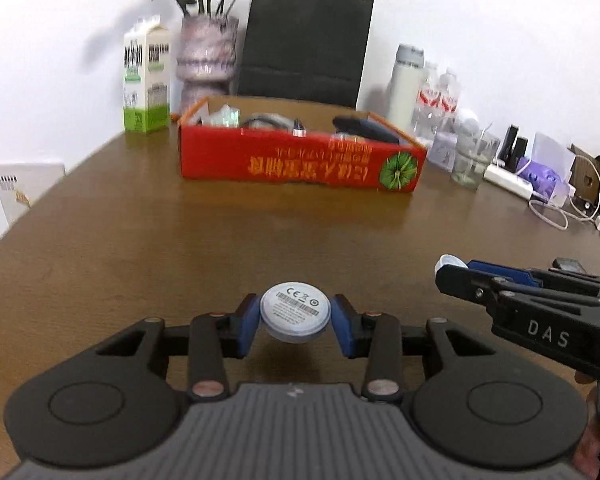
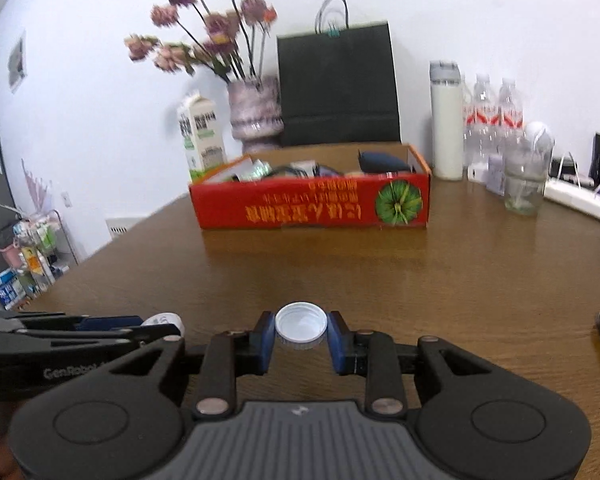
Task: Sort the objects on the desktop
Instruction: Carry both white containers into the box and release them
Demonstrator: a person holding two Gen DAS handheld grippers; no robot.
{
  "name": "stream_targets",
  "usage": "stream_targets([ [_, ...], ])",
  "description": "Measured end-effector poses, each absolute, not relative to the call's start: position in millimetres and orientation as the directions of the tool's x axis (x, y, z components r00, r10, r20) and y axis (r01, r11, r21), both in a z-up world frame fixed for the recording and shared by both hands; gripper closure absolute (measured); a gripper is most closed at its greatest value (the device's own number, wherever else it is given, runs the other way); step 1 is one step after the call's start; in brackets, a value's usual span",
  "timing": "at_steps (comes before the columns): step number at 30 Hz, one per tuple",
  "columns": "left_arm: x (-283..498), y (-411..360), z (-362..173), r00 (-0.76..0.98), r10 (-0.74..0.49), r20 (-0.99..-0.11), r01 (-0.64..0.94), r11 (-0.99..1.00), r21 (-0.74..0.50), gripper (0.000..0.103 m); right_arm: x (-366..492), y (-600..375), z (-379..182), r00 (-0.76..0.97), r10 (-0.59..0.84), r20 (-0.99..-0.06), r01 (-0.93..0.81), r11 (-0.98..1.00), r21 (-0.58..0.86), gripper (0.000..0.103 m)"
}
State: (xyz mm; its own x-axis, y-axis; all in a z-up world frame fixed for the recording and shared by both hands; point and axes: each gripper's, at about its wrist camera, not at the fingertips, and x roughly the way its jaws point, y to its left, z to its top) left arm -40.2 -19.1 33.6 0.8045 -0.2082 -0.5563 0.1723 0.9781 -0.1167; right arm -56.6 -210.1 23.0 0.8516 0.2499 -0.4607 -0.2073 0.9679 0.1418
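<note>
Slipping is the main risk: both items are smooth, round and pinched only at their edges, so a tilt or a loosened squeeze on the way to the red box [image 1: 300,164] could drop them onto the tabletop [image 1: 140,240]. The left gripper [image 1: 295,318] pinches a white round disc [image 1: 294,312] between its blue pads, held just above the wood. The right gripper [image 2: 300,332] pinches a white bottle cap [image 2: 301,330], open side up, the same way. The box sits well ahead of both, already holding cables and small items.
</note>
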Motion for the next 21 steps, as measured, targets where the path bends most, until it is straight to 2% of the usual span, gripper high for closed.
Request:
stream_targets([
  [2, -40.6, -17.6, 45.0, 0.829, -0.206, -0.52, 0.168, 0.978, -0.12, 0.063, -58.3, -211.9, 31.9, 0.867, 0.249, -0.431, -0.21, 0.968, 0.136, 0.076],
  [8, -4.7, -12.2, 103.7, 0.923, -0.191, -0.333, 0.171, 0.981, -0.089, 0.063, -25.9, -215.8, 90.4, 0.917, 0.252, -0.308, -0.24, 0.968, 0.078, 0.076],
  [11, 38.9, -10.9, 133.0, 0.93, -0.213, -0.301, 0.193, 0.976, -0.097, 0.063, 21.8, -219.9, 123.0, 0.921, 0.3, -0.248, -0.278, 0.953, 0.121, 0.076],
  [13, 83.0, -8.8, 145.3, 0.909, -0.247, -0.335, 0.212, 0.968, -0.136, 0.063, 77.5, -227.1, 134.2, 0.881, 0.38, -0.281, -0.322, 0.918, 0.23, 0.076],
  [15, 132.4, -9.2, 149.0, 0.88, -0.256, -0.4, 0.204, 0.964, -0.169, 0.063, 135.5, -227.8, 135.3, 0.855, 0.379, -0.355, -0.293, 0.916, 0.273, 0.076],
  [19, 230.0, -12.4, 126.5, 0.782, -0.249, -0.571, 0.15, 0.965, -0.215, 0.063, 231.3, -217.9, 114.2, 0.79, 0.302, -0.534, -0.202, 0.95, 0.239, 0.076],
  [21, 259.7, -13.8, 107.9, 0.751, -0.215, -0.624, 0.111, 0.973, -0.202, 0.063, 259.7, -211.4, 98.1, 0.748, 0.28, -0.602, -0.184, 0.959, 0.217, 0.076],
])
